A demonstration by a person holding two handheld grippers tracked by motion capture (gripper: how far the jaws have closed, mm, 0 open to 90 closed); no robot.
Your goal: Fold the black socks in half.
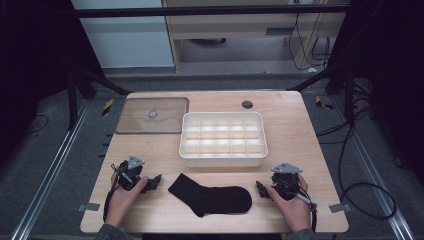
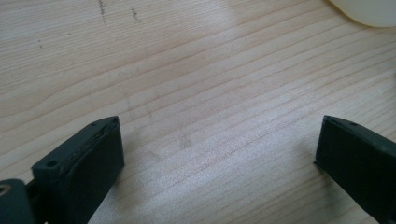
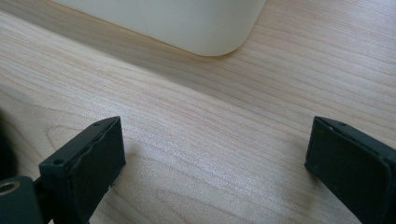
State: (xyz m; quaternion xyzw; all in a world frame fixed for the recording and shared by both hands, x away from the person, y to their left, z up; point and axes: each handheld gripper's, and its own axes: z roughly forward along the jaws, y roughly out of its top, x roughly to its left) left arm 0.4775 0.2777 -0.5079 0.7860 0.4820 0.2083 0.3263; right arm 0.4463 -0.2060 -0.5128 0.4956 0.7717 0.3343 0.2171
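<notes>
A: What are you seeing, going left to right?

B: I'm resting my left gripper (image 1: pixel 153 182) on the pale wooden table (image 1: pixel 300 145), jaws spread wide with bare wood between them. Just beside it, towards the middle, the black fabric sock (image 1: pixel 212 197) is lying flat, cuff end nearest that gripper, toe end pointing right. My right gripper (image 1: pixel 261 189) is sitting just off the toe end, jaws also parted and empty.

A: And behind the sock?

B: The white plastic divided organiser box (image 1: pixel 223 138) is standing near it, compartments empty. A clear flat lid (image 1: pixel 152 115) is lying at the back left.

A: Which step, then?

B: I'm judging nothing is picked up yet; I'm lining up. Next I'm probably closing in from both ends, low to the wood, to pinch the fabric.
</notes>
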